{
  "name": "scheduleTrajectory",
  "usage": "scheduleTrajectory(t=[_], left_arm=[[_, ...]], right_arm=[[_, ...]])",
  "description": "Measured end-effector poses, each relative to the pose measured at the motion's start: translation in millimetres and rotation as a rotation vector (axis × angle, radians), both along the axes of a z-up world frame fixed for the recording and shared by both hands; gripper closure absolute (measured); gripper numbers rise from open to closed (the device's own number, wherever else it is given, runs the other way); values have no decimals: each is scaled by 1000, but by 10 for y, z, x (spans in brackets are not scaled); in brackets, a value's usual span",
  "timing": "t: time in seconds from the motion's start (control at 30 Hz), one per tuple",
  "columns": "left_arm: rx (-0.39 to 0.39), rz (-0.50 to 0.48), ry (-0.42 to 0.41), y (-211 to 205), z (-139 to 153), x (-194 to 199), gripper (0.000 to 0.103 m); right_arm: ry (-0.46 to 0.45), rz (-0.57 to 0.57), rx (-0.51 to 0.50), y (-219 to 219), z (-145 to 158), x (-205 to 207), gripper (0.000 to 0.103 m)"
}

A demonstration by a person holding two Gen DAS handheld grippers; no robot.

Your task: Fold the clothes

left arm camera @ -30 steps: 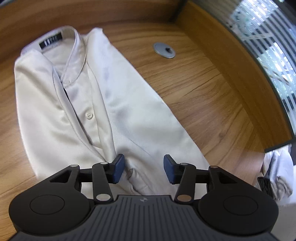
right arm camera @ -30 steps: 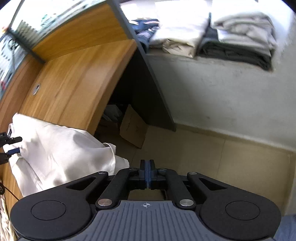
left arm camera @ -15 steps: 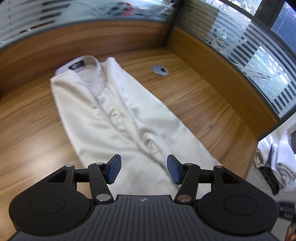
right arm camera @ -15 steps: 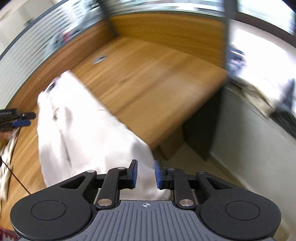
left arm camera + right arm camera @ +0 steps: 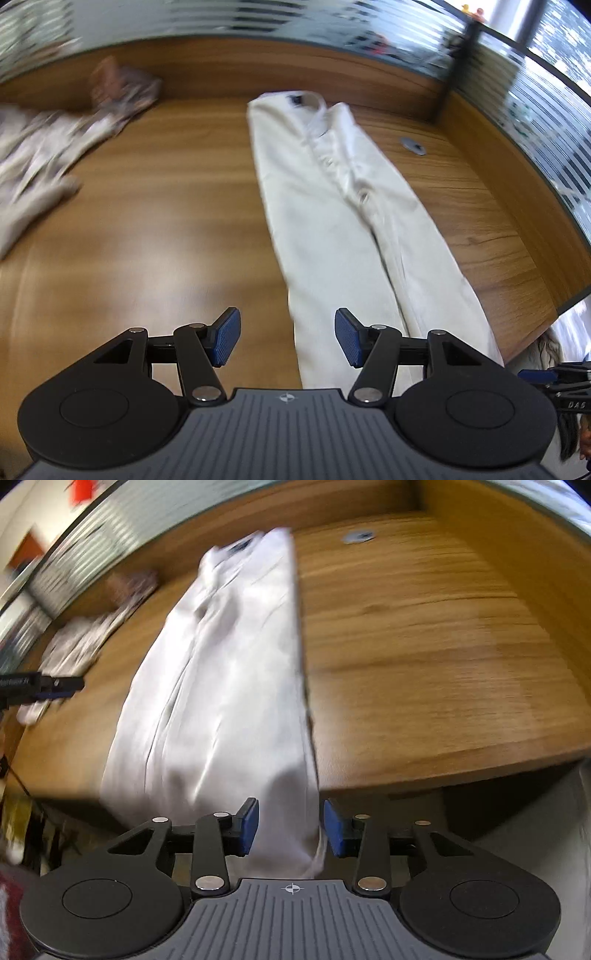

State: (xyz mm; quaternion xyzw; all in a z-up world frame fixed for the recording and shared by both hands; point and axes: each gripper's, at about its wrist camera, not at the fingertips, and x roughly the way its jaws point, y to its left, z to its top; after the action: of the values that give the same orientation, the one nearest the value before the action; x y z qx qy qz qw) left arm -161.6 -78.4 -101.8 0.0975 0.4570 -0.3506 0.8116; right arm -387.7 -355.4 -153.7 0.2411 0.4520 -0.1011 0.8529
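Already shirt [image 5: 332,206] folded lengthwise into narrow strip, hem overhanging near desk [image 5: 147,221] edge; crosswise folds left. Left gripper [image 5: 287,341] apart, empty; right gripper [image 5: 290,830] just opening, hem between jaws, unpinched.

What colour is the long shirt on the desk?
Cream-white shirt; clearest in the left wrist view.

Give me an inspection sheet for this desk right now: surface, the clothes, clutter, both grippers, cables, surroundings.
Surface: wooden desk, round grommet near the back.
Job's things: white shirt folded into a long strip, collar at the far end, hem hanging over the near desk edge.
Clutter: crumpled patterned garment, blurred.
Grippers: left gripper open over desk and shirt edge, holding nothing; right gripper has just been opening, shirt hem between its fingers, not pressed.
Cables: nothing clearly seen.
Surroundings: striped glass partition behind the desk.
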Motion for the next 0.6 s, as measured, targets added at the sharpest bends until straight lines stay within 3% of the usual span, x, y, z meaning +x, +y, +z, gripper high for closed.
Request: scheduleTrajectory(t=[0.13,0.27,0.37,0.47,0.6], left_arm=[[10,57,-18,275,-54,-390,41],[25,109,-21,427,-61,-674,41],[28,138,-24,488,-31,-840,41],[27,136,-32,444,13,-934,41],[23,114,-41,328,71,-1014,41]], right_arm=[[0,212,-62,89,-62,-116,63],[1,356,-134,175,-117,-207,64],[10,342,-130,117,-133,-237,66],[15,231,-61,-6,-230,-163,78],[22,128,8,-99,-390,-45,80]])
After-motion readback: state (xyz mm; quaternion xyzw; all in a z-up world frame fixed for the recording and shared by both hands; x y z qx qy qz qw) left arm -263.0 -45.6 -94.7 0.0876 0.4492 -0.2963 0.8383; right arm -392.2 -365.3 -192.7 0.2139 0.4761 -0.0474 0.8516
